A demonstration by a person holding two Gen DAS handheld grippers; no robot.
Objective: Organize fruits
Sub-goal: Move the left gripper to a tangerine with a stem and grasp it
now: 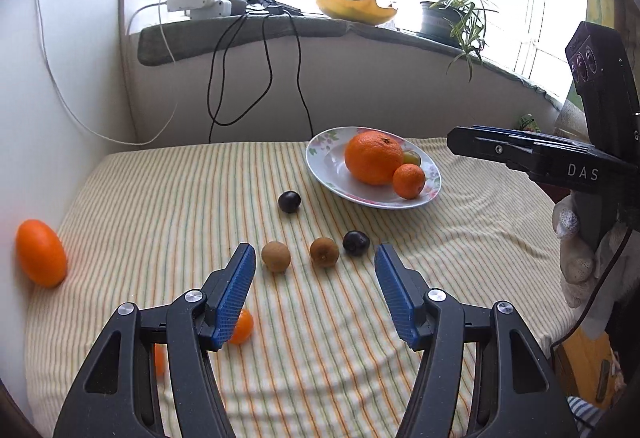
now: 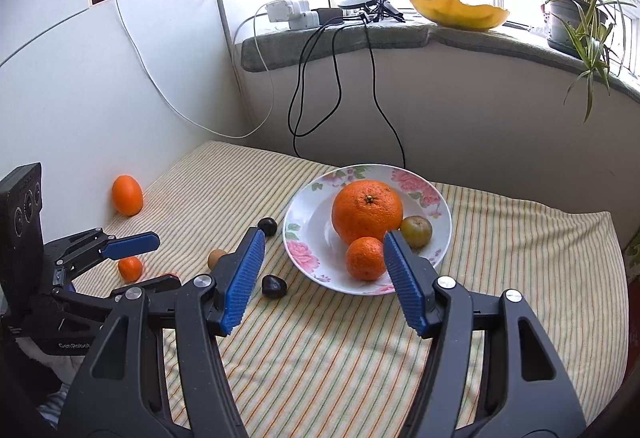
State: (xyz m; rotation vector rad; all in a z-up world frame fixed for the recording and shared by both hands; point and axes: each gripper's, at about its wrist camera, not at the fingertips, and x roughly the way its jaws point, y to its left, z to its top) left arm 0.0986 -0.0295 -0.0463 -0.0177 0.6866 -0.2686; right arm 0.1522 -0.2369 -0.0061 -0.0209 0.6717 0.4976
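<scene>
The left gripper (image 1: 315, 270) hung with its jaws spread wide and empty above the striped cloth (image 1: 320, 338), two brown kiwis (image 1: 276, 256) (image 1: 324, 251) lying in the gap just beyond its blue pads (image 1: 236, 290). A dark plum (image 1: 355, 242) lay beside the right-hand kiwi, a second plum (image 1: 289, 201) farther back. A small tangerine (image 1: 241, 326) sat partly hidden behind the left finger.

The right gripper (image 2: 324, 270) was likewise released, gripping nothing, its jaws wide apart over the near rim of the floral plate (image 2: 304, 230). On that plate lay a large orange (image 2: 367, 211), a small mandarin (image 2: 365, 258) and a greenish fruit (image 2: 417, 231), all touching. An oval orange fruit (image 2: 127, 195) rested against the white wall (image 2: 80, 110), well apart from the plate.
</scene>
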